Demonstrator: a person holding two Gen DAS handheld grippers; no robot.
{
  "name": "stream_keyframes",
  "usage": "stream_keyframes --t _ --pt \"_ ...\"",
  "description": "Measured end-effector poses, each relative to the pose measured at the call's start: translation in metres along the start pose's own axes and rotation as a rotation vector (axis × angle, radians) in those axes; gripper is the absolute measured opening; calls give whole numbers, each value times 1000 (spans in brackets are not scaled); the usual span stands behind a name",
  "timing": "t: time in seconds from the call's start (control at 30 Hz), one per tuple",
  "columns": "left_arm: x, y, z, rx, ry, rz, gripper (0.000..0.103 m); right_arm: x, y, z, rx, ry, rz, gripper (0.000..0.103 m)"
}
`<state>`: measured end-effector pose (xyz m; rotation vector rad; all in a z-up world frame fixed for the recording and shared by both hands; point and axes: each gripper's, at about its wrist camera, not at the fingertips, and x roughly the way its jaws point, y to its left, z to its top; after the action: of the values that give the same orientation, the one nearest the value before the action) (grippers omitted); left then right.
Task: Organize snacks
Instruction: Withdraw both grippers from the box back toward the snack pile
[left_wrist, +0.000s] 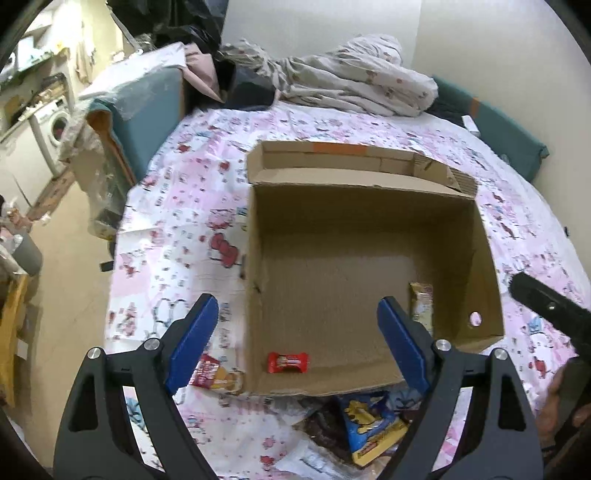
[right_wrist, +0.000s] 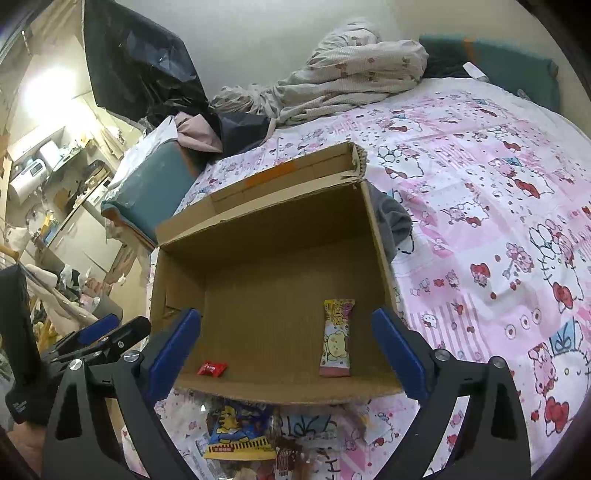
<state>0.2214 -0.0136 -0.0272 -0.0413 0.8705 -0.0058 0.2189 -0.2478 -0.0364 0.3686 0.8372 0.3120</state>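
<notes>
An open cardboard box (left_wrist: 280, 229) (right_wrist: 177, 280) lies on the bed. Inside it are a small red candy (left_wrist: 288, 362) (right_wrist: 211, 368) near the front left and a long yellow-pink snack bar (left_wrist: 422, 306) (right_wrist: 337, 338) at the right. My left gripper (left_wrist: 297, 339) is open and empty above the box's front edge. My right gripper (right_wrist: 286, 354) is open and empty over the box's front. A blue-yellow snack bag (left_wrist: 373, 424) (right_wrist: 238, 432) lies in front of the box. A red-yellow packet (left_wrist: 216, 374) lies left of the box.
A brown wrapped snack (right_wrist: 286, 456) and clear wrappers lie in front of the box. The pink patterned sheet (right_wrist: 480, 221) covers the bed. A crumpled blanket (left_wrist: 354, 74) is at the far end. A teal cushion (left_wrist: 147, 107) is at the left. The right gripper's body (left_wrist: 554, 314) shows at right.
</notes>
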Motion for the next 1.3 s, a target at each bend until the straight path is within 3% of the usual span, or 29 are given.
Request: stream_keyframes --t 0.2,0.53,0.7,1.13,1.3 --pt "-16 7 -2 11 -15 53 86 -14 -6 -8 43 7 -3 97" --pt "-40 23 -22 -59 -9 -18 86 -32 -19 -32 150 37 10 97" --pt "-43 26 -37 -43 20 10 86 -24 -28 -51 236 119 23 97" --pt "-32 47 -76 -146 189 16 86 -8 -22 -85 267 259 10 97" --pt "-10 46 -99 -139 321 48 86 -1 -17 -90 255 286 9 97"
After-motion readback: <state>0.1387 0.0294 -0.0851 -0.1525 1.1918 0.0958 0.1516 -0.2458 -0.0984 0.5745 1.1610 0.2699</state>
